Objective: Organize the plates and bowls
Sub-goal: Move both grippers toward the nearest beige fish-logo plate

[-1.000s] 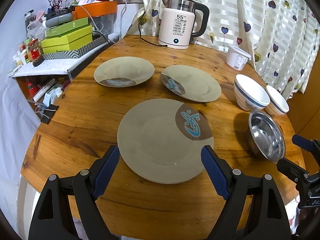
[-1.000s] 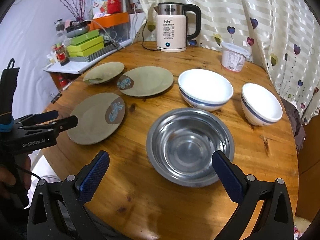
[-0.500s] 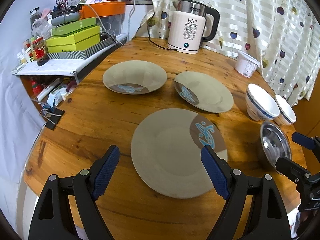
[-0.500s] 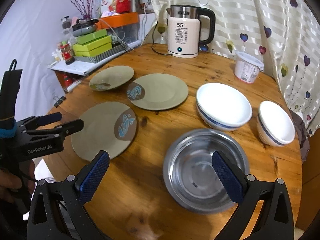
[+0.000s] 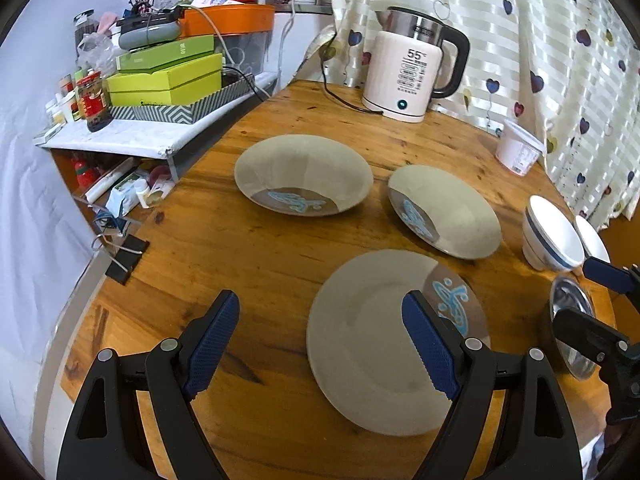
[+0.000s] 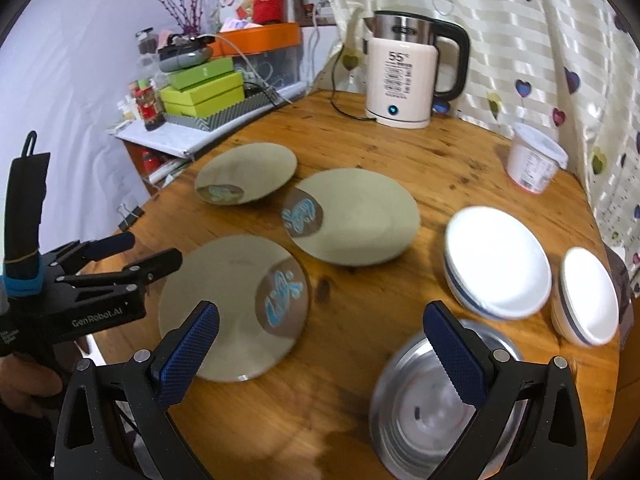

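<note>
On the round wooden table point(image 5: 256, 240) three flat beige ceramic plates with a brown-and-blue fish patch lie apart: nearest plate point(image 5: 384, 344), middle plate point(image 5: 444, 212), far plate point(image 5: 304, 174); none stacked yet; to the right, large white bowl with blue band point(image 6: 496, 262), small white bowl with blue band point(image 6: 588, 296), shiny steel bowl point(image 6: 436, 404), all separate, large bowl and steel bowl near each other; white electric kettle point(image 5: 412, 76) and white plastic tub point(image 6: 534, 158) stand at the back edge, well clear of the plates; left gripper point(image 5: 320, 344) hovers spread wide, empty, above the table's near edge, its right finger over the nearest plate, its left finger over bare wood; right gripper point(image 6: 332, 352) likewise spread and empty, poised between the nearest plate and the steel bowl, touching neither as far as I can tell; judgement: sorting barely begun, first grasp pending; risks: plates sit flush on the wood, so a finger driven at the rim may skid the plate toward the table edge rather than get under it; glazed rim pinched shallowly could slip and drop; the two tools work close together at the near edge, so they could collide; steel bowl is light and slick, likely to slide or ring against the large white bowl if nudged.
</note>
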`<control>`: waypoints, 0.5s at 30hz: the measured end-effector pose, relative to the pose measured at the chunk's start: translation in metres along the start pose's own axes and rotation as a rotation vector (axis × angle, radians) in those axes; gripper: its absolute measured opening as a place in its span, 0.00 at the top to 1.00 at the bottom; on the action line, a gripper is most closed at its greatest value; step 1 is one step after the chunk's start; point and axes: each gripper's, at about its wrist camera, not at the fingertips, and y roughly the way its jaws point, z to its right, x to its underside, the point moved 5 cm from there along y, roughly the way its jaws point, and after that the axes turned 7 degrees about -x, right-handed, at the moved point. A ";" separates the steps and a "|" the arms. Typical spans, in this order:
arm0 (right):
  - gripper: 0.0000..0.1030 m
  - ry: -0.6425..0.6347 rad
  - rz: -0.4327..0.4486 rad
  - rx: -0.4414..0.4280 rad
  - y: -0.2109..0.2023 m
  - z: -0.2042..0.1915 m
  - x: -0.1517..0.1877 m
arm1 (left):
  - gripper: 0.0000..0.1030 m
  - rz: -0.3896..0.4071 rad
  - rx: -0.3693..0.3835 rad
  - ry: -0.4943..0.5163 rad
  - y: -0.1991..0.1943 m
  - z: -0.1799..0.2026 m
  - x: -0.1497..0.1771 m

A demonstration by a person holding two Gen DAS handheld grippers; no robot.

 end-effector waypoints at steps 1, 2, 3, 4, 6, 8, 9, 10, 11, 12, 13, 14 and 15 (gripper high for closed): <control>0.00 -0.001 0.001 -0.005 0.002 -0.001 -0.003 | 0.18 -0.001 -0.002 -0.006 0.001 -0.002 -0.001; 0.00 -0.002 0.001 -0.011 0.004 -0.003 -0.008 | 0.18 -0.004 -0.003 -0.012 0.003 -0.005 -0.003; 0.00 -0.003 0.001 -0.012 0.006 -0.004 -0.010 | 0.18 -0.006 0.003 -0.020 0.005 -0.008 -0.005; 0.00 -0.005 0.003 -0.014 0.008 -0.005 -0.013 | 0.18 -0.008 0.005 -0.027 0.006 -0.010 -0.007; 0.00 -0.012 0.003 -0.017 0.014 -0.007 -0.021 | 0.18 -0.009 0.013 -0.033 0.010 -0.015 -0.010; 0.00 -0.009 0.000 -0.019 0.019 -0.007 -0.027 | 0.18 -0.008 0.012 -0.041 0.013 -0.018 -0.013; 0.00 -0.008 -0.001 -0.026 0.023 -0.008 -0.031 | 0.18 -0.007 0.010 -0.044 0.014 -0.020 -0.014; 0.00 -0.007 -0.003 -0.028 0.025 -0.008 -0.033 | 0.18 -0.007 0.008 -0.049 0.016 -0.022 -0.015; 0.00 -0.005 -0.009 -0.026 0.029 -0.008 -0.036 | 0.18 -0.010 0.010 -0.055 0.018 -0.024 -0.017; 0.00 -0.002 -0.017 -0.025 0.033 -0.008 -0.039 | 0.18 -0.013 0.015 -0.062 0.020 -0.026 -0.019; 0.00 0.000 -0.021 -0.029 0.036 -0.008 -0.041 | 0.18 -0.013 0.017 -0.069 0.022 -0.028 -0.020; 0.00 0.003 -0.026 -0.035 0.041 -0.008 -0.044 | 0.18 -0.013 0.015 -0.077 0.024 -0.030 -0.023; 0.00 0.005 -0.033 -0.039 0.045 -0.008 -0.047 | 0.18 -0.011 0.014 -0.083 0.026 -0.032 -0.025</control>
